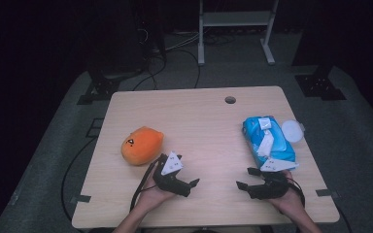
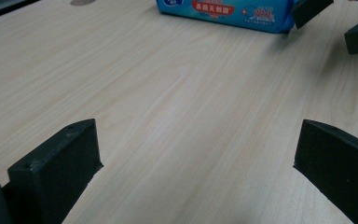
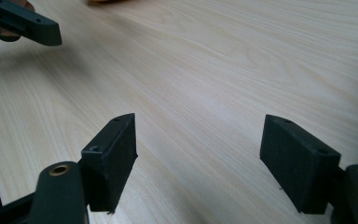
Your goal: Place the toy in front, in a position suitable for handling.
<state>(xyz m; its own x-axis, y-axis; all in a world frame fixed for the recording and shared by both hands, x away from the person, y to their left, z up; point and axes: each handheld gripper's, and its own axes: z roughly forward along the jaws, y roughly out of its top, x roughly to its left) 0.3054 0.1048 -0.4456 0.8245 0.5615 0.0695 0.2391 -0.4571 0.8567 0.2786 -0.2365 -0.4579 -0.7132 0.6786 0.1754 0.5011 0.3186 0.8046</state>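
We see a table [image 1: 199, 121] of pale wood grain, smooth with a soft sheen. The blue pack [image 1: 267, 138] looks like glossy plastic film, its round lid [image 1: 292, 130] white plastic. The orange toy [image 1: 142, 144] seems soft, matt plush. Both grippers' jaws look matt black plastic.

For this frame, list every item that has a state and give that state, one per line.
left gripper: open, nothing between the jaws, low over the table.
right gripper: open, nothing between the jaws, beside the wipes pack.
wipes pack: lying flat, flap lid swung open, a white wipe sticking up.
orange plush toy: resting on the table, untouched.
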